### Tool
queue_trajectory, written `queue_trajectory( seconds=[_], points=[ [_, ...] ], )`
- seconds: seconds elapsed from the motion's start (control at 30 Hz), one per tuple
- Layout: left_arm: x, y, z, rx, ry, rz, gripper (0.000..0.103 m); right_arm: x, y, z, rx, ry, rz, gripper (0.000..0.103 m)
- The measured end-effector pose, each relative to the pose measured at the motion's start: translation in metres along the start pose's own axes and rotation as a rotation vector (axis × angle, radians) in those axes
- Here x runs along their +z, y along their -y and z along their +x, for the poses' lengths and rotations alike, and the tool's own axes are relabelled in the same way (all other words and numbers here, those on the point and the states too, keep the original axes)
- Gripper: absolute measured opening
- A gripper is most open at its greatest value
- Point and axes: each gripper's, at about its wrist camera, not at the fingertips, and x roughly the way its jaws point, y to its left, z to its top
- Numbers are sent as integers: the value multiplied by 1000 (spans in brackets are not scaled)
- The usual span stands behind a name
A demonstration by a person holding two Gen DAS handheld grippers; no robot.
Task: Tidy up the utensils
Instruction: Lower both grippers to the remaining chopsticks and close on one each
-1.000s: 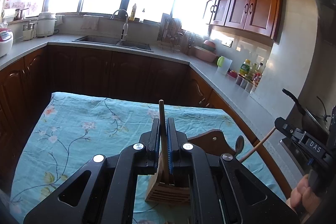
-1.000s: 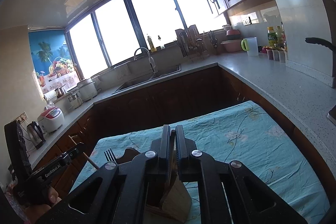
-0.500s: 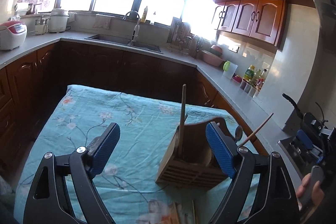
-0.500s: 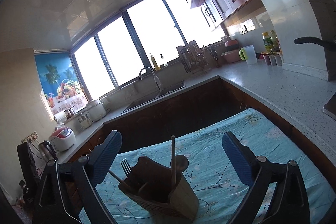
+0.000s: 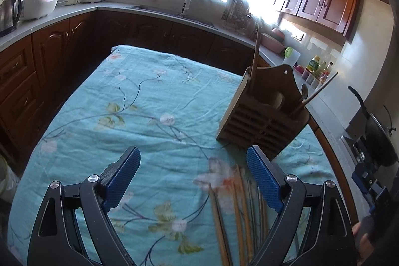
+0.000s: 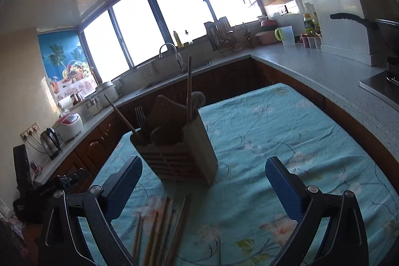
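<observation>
Left wrist view: left gripper (image 5: pixel 193 175) standing wide open, gripping nothing, blue pads showing at lower frame over teal floral tablecloth (image 5: pixel 139 101). Wooden utensil holder (image 5: pixel 261 116) sitting right of centre on cloth, upright stick and spoon poking out. Loose chopsticks (image 5: pixel 237 211) lying blurred at lower right, beside right pad.

Right wrist view: right gripper (image 6: pixel 203 178) also spread wide, holding nothing. Holder (image 6: pixel 177 148) sitting centre frame, fork (image 6: pixel 140 116) showing inside. Chopsticks (image 6: pixel 159 226) lying at lower centre-left, between pads, not touching them.
</observation>
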Motion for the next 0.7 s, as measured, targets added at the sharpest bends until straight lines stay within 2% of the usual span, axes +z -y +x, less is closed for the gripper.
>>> queue_trajectory(
  seconds=[0.17, 0.37, 0.53, 0.7],
  points=[
    [-29, 0, 2, 25, -56, 18, 89, -27, 2, -2, -11, -57, -3, 100],
    [-50, 4, 6, 48, -103, 48, 89, -42, -1, 0, -12, -94, -20, 100],
    [-57, 7, 9, 75, -135, 95, 89, -51, -11, 14, -11, -154, -54, 100],
    [-55, -7, 11, 93, -149, 57, 89, -59, -29, 46, -24, -257, -147, 100]
  ],
)
